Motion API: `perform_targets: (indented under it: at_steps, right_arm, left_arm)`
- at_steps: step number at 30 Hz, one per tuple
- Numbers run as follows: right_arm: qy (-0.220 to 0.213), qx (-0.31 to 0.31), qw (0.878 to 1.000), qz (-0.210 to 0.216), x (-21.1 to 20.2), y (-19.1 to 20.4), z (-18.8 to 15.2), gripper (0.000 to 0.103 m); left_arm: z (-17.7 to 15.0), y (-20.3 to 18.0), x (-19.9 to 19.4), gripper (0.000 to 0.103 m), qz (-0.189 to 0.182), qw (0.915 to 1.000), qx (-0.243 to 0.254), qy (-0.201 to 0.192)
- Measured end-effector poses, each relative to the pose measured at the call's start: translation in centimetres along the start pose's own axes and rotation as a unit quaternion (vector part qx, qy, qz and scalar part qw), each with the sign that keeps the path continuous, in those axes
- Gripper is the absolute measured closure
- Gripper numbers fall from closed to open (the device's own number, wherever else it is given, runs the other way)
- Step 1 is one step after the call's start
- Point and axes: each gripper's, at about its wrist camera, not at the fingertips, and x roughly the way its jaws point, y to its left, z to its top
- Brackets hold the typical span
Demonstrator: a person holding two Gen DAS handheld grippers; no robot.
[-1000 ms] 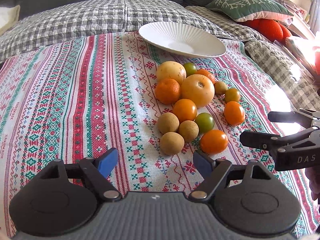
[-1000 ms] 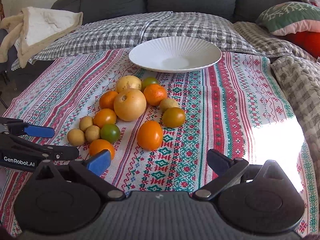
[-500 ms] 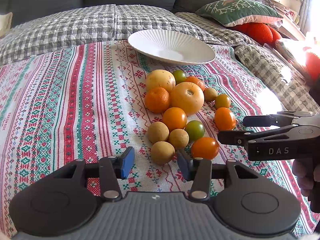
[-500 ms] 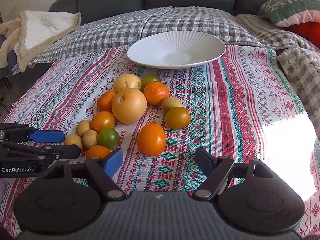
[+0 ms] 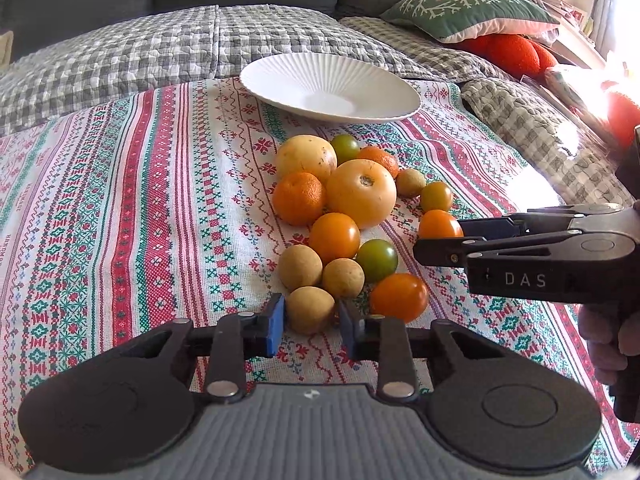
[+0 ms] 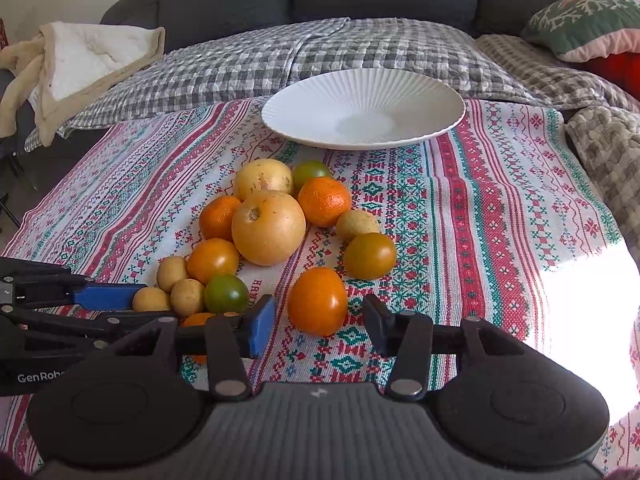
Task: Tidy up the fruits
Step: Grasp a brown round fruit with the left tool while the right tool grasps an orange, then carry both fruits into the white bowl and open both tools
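Observation:
A heap of fruit lies on the striped cloth (image 5: pixel 120 208): large yellow fruits, oranges, green and orange tomatoes, small tan round fruits. A white ribbed plate (image 5: pixel 280 72) stands empty behind it, also in the right wrist view (image 6: pixel 440 96). My left gripper (image 5: pixel 311 322) is open, its blue pads either side of the nearest tan fruit (image 5: pixel 310 309), not clamped. My right gripper (image 6: pixel 318 322) is open around an orange tomato (image 6: pixel 318 300), with a gap on each side. It also shows in the left wrist view (image 5: pixel 440 240).
A grey checked quilt (image 6: pixel 280 52) and sofa back lie behind the plate. A green cushion (image 5: pixel 468 12) and red cushions sit at the right. A cream blanket (image 6: pixel 80 64) lies at the far left. Bright sunlight falls on the cloth at the right.
Both grippers moved forward to the fruit and narrowed. The left now straddles the nearest tan fruit, the right straddles the orange tomato.

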Motion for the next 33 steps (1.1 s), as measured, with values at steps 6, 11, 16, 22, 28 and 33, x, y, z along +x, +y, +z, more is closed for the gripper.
perform_targets:
  at_steps: [6,11,16,22,28,33]
  right_arm:
    - [0.003,0.000,1.000,-0.002,0.0,0.1,0.3,0.074]
    - [0.010,0.007,1.000,-0.002,0.0,0.0,0.4,0.074]
    - [0.016,0.019,1.000,-0.001,-0.3,-0.1,0.7,0.074]
    - [0.018,0.044,0.999,0.005,-1.1,-0.3,1.6,0.074]
    - [-0.002,0.069,0.998,0.006,-1.9,-0.8,3.4,0.074]
    - [-0.030,0.067,0.997,0.009,-2.2,-1.0,6.1,0.074]
  left_arm:
    - [0.2,0.0,0.0,0.100,0.003,1.0000,0.000,0.006]
    - [0.5,-0.2,0.0,0.100,0.005,0.9999,0.001,0.014]
    - [0.8,0.0,-0.6,0.100,-0.003,0.9998,-0.009,0.019]
    - [2.4,0.2,-1.4,0.100,-0.012,0.9994,-0.031,0.010]
    - [4.7,0.2,-2.1,0.100,-0.008,0.9985,-0.051,-0.020]
    - [7.6,0.2,-1.5,0.100,-0.012,0.9974,-0.061,-0.037]
